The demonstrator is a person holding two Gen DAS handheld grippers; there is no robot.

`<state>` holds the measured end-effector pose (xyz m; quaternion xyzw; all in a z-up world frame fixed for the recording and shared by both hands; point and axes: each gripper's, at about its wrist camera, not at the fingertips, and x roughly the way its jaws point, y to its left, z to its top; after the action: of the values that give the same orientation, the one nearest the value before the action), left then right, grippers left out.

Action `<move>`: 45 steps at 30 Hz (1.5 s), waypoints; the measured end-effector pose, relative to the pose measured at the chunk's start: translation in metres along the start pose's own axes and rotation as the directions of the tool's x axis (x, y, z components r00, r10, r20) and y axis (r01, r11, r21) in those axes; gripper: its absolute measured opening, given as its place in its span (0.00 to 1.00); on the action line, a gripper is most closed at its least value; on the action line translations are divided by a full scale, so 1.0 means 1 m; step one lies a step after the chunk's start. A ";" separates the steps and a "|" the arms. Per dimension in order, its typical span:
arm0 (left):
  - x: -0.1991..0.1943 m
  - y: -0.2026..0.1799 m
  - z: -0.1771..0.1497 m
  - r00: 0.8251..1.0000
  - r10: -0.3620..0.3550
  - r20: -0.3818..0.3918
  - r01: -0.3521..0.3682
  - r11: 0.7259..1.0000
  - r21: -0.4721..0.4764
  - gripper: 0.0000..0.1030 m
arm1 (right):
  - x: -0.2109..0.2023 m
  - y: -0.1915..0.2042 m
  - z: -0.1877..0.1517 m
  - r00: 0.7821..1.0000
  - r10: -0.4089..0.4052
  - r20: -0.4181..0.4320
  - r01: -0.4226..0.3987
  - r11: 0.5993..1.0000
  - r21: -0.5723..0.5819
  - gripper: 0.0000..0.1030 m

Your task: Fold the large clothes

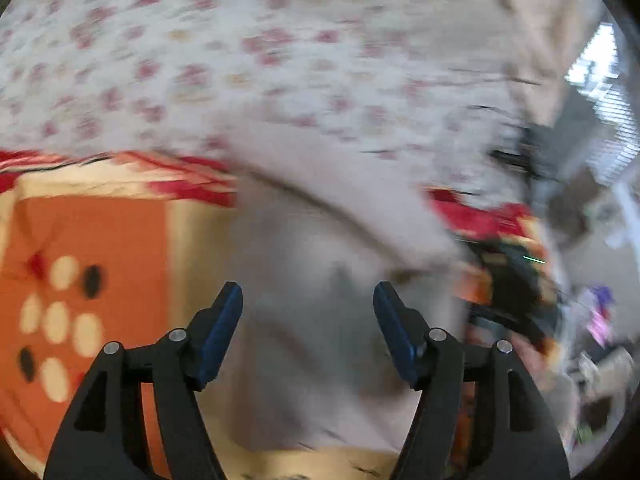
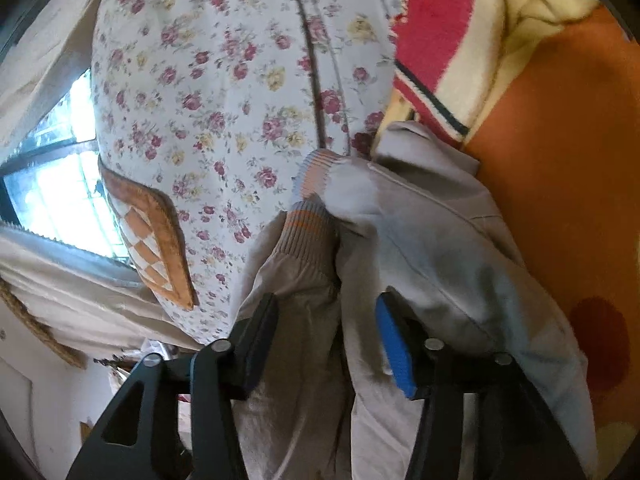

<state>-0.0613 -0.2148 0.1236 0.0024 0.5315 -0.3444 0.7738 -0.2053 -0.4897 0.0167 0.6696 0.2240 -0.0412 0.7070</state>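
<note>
A pale grey jacket [image 1: 320,272] lies on the orange bedspread [image 1: 100,232]; the left wrist view is blurred. My left gripper [image 1: 308,312] hovers over the jacket, open, with nothing pinched between its blue pads. In the right wrist view the same jacket [image 2: 432,232] is bunched up, and its ribbed cuff with orange stripes [image 2: 310,232] points away from me. My right gripper [image 2: 326,328] stands open, its fingers to either side of a fold of the sleeve. The blue pad [image 2: 396,352] shows bare and does not press on the cloth.
A big floral pillow [image 2: 224,100] stands behind the jacket, with a red and cream blanket [image 2: 440,32] beside it. An orange checked cushion [image 2: 156,240] leans by a bright window [image 2: 60,184] with beige curtains. Room clutter shows at the right [image 1: 592,320].
</note>
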 end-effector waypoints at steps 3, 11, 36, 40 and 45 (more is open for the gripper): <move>0.023 0.010 -0.010 0.995 0.091 -0.038 -0.091 0.996 -0.014 0.65 | -0.002 0.012 -0.006 1.000 0.005 0.002 -0.005 0.998 -0.057 0.69; 0.041 -0.002 -0.052 0.999 0.025 -0.037 -0.026 0.999 -0.021 0.66 | 0.019 0.044 -0.015 0.994 -0.078 -0.077 0.055 0.962 -0.267 0.82; 0.030 -0.008 -0.053 0.999 0.000 -0.034 -0.001 1.000 -0.030 0.72 | 0.044 0.115 -0.050 0.895 -0.423 0.143 0.375 0.541 -0.753 0.07; 0.020 -0.020 -0.050 1.000 0.015 0.020 -0.015 0.999 0.031 0.72 | 0.008 0.107 -0.022 0.917 -0.343 0.203 0.390 0.670 -0.632 0.05; 0.034 -0.020 -0.055 0.999 0.029 -0.040 -0.026 0.998 0.061 0.72 | 0.011 0.064 0.005 0.871 -0.475 0.126 0.460 0.696 -0.552 0.32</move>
<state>-0.1103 -0.2283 0.0787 0.0401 0.5366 -0.3495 0.7670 -0.1711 -0.4855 0.0715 0.3508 0.3979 -0.1422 0.8357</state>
